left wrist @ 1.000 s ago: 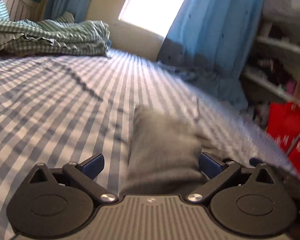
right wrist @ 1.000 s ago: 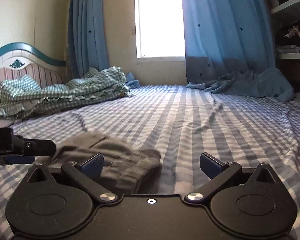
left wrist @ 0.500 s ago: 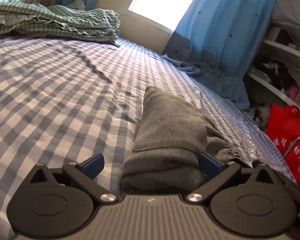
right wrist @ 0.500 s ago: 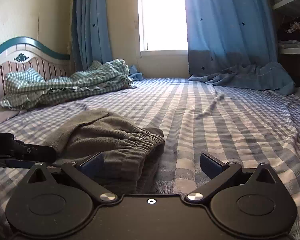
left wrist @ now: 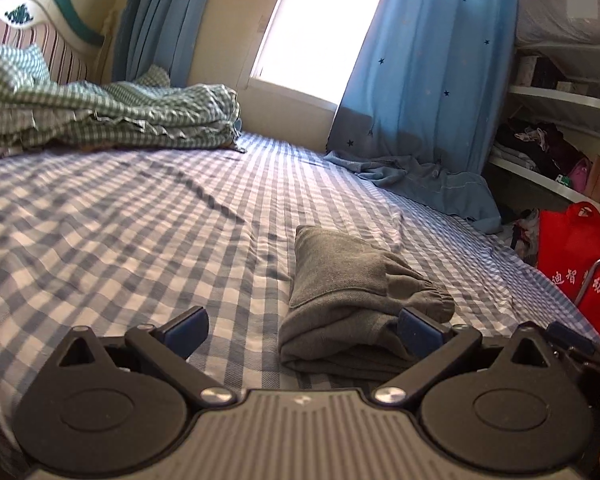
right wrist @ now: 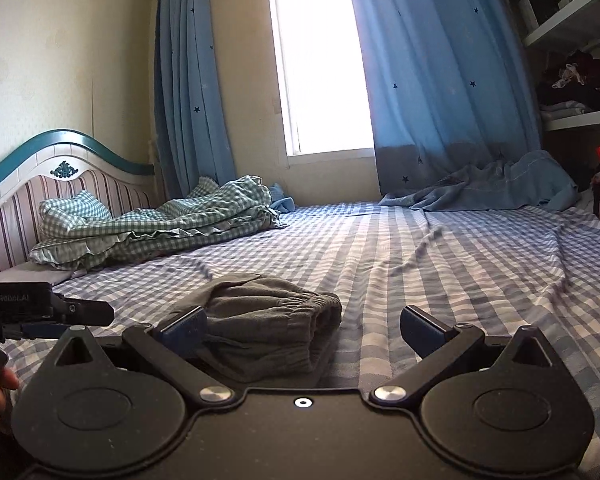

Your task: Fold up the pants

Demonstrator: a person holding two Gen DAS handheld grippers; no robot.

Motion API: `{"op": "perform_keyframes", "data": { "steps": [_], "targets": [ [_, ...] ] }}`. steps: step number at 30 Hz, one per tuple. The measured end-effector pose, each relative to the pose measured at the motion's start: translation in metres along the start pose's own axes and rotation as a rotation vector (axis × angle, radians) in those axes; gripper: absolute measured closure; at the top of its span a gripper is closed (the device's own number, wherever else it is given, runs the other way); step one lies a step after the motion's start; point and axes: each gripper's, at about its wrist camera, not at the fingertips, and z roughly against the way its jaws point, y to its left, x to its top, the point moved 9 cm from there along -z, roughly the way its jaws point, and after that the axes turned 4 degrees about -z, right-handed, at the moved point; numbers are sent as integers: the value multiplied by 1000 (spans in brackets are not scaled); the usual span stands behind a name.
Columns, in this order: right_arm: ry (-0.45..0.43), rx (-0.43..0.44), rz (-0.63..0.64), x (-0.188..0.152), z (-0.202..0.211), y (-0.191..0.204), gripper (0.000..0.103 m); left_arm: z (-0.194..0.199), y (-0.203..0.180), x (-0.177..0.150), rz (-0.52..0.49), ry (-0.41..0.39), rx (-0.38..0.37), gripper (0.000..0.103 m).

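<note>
A bed (left wrist: 120,216) covered in a blue-and-white checked sheet (right wrist: 440,264) carries a folded pair of grey pants (left wrist: 340,296) near its front edge. Beyond the pants, by the headboard (right wrist: 28,184), lies a crumpled green checked quilt (right wrist: 160,220); blue curtain fabric (right wrist: 500,188) pools on the far side.

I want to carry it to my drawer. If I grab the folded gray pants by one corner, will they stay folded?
Probably not. The gray pants are soft, loosely stacked layers, so they would likely droop and unfold. The bunched elastic waistband looks springy too.
</note>
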Motion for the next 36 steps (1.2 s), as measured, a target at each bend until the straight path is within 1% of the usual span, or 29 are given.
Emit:
{"op": "perform_keyframes", "data": {
  "steps": [6,9,11,14,16,17,19,21,23,24,25,26,28,29,30,32,33,35,36],
  "targets": [
    [-18,12,12,-1,23,14,1,24,-4,-3,-40,-36,17,0],
    [-28,17,28,1,29,18,1,28,-5,0,-58,-55,22,0],
    [-30,19,49,7,24,20,1,24,-5,4,-66,-64,28,1],
    [-31,-13,122,22,-7,18,1,3,-6,13,-76,-60,50,0],
    [-7,-59,156,33,-45,7,1,-19,-7,17,-67,-49,39,1],
    [21,-67,163,38,-68,0,1,-30,-8,17,-60,-39,25,1],
    [112,-19,146,42,-114,-10,1,-52,-9,13,-52,5,14,1],
    [269,60,67,39,-158,-20,1,-72,-4,1,-49,66,18,1],
    [363,134,40,33,-182,-22,1,-87,7,-17,-24,136,29,1],
    [402,172,61,27,-190,-20,1,-92,14,-26,5,161,31,1],
    [431,192,89,21,-196,-18,1,-95,23,-34,42,184,30,1],
    [454,207,113,14,-200,-18,2,-95,30,-39,69,191,22,1],
    [469,212,143,5,-207,-20,2,-86,34,-40,72,144,9,2],
    [465,207,139,5,-208,-22,2,-81,35,-40,68,129,14,2],
    [457,222,121,9,-208,-23,2,-76,35,-38,60,109,12,1],
    [447,287,92,23,-208,-18,3,-67,33,-32,40,47,-8,1],
    [456,330,94,31,-210,-13,3,-65,29,-26,25,14,-28,1],
    [501,401,106,40,-222,-1,4,-67,19,-11,-10,-43,-71,1],
    [531,432,109,42,-230,4,6,-71,14,-5,-33,-58,-92,1]
  ]
}}
